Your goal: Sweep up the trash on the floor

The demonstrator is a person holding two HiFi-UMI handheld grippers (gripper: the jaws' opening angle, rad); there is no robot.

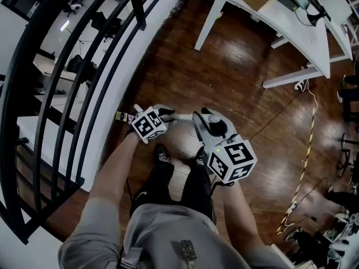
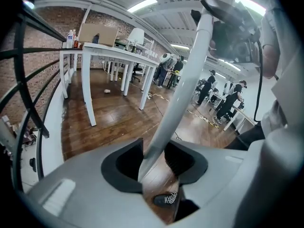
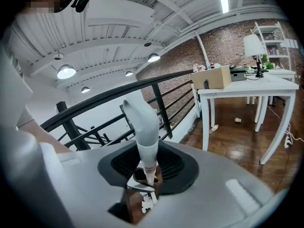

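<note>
A long white broom handle runs up through my left gripper, which is shut on it; the broom's head is hidden below the jaws. My right gripper is shut on the dustpan's white handle, whose top curves over. Below its jaws hangs the dustpan with white scraps in it. In the head view the left gripper and right gripper are held side by side in front of the person's legs. Small pieces of trash lie on the wooden floor under a white table.
A curved black railing with a white base runs along the left. White tables stand ahead on the right. A cable under yellow-black tape crosses the wood floor at the right. People stand far off.
</note>
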